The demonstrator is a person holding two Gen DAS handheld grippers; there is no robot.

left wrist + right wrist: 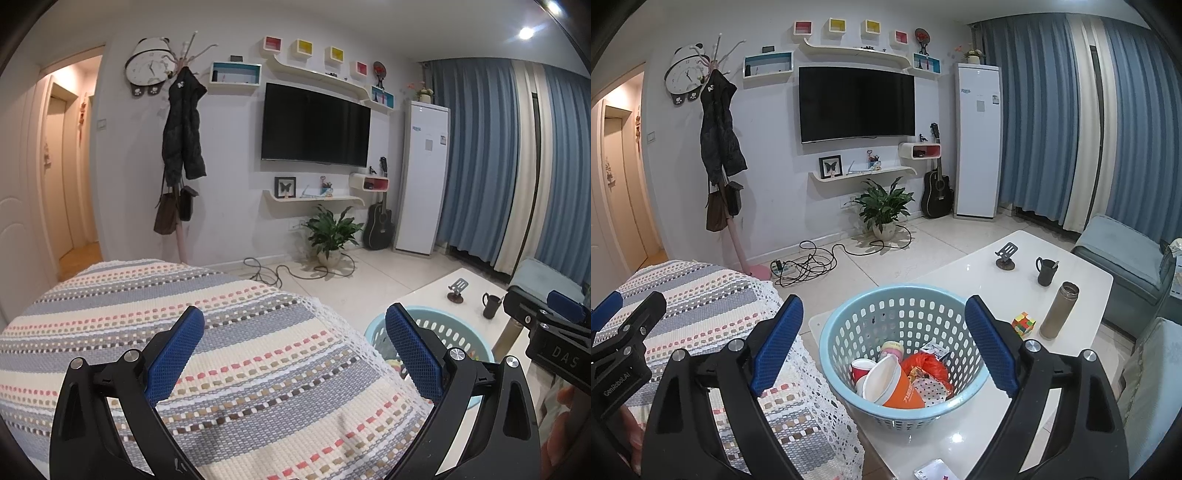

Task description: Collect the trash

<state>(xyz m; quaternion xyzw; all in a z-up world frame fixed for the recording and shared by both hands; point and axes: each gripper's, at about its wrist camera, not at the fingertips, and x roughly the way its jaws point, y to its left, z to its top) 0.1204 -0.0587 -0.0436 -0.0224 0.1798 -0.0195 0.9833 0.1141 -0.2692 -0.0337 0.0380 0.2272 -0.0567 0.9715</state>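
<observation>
- We hold our left gripper [294,350] above the striped woven cover [221,350], its blue pads spread wide with nothing between them.
- Our right gripper [884,345] hangs over the pale blue basket [849,321], jaws likewise wide apart and empty.
- The basket sits on the near corner of the white coffee table [979,273], just beside the lace edge of the striped cover.
- Inside the basket we see the collected trash: an orange paper cup [897,387] lying on its side, a red cup [860,369] behind it, an orange plastic bag [927,365], a small pink-capped bottle [892,349] and a dotted wrapper [932,387].
- Further along the table stand a steel flask [1059,310] and, just beside it, a colour cube [1024,324]; a black mug [1046,271] and a phone stand [1005,256] sit toward the far end.
- A small card or packet [932,470] lies at the table's near edge; we cannot tell what it is.
- From the left wrist view, the right gripper shows at the right edge, near the basket's rim.
- Against the far wall we see a television [857,105], a potted plant [882,206] and a guitar [937,192].
</observation>
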